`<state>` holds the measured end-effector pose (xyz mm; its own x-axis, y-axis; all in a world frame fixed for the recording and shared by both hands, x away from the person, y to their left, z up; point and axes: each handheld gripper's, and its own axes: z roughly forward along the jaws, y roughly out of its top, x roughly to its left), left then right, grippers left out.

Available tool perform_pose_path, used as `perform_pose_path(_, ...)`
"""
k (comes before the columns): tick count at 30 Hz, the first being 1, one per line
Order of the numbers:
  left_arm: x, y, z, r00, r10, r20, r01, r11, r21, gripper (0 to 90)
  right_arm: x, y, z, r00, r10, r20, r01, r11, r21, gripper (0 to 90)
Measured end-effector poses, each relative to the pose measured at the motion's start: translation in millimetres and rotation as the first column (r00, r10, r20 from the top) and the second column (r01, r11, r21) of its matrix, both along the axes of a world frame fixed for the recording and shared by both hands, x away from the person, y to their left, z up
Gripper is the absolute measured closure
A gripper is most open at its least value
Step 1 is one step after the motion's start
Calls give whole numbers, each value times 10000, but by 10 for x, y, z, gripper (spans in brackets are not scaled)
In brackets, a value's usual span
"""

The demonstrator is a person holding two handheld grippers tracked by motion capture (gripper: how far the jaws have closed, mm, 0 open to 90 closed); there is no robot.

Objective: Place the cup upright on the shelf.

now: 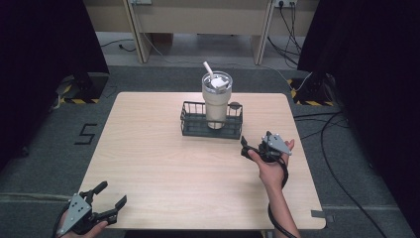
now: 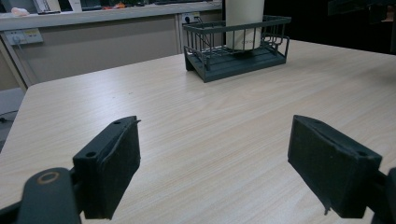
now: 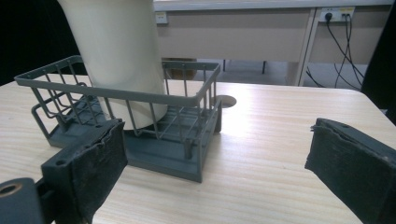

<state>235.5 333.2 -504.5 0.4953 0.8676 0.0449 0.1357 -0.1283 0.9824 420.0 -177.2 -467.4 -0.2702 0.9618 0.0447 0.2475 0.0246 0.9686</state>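
Standing upright in the wire basket [image 1: 190, 128] at table's 12 o'clock: tumbler [image 1: 216, 101], tall and top-heavy. You are holding the right gripper [image 1: 255, 145] near its 4 o'clock, jaws apart, empty; left gripper [image 1: 110, 195] idling, likewise spread. Risk: clipping the rim and tipping it.

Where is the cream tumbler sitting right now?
In the high view, the cream tumbler stands upright inside the dark wire basket at the far middle of the table. The open right tool is nearest, at the basket's near right corner.
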Motion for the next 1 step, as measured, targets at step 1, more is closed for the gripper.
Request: perform_pose_path(1,1,1,1,10000,12,8,-12,10000,2,163,-1,3,1,10000,20,-6,-20,10000,14,47)
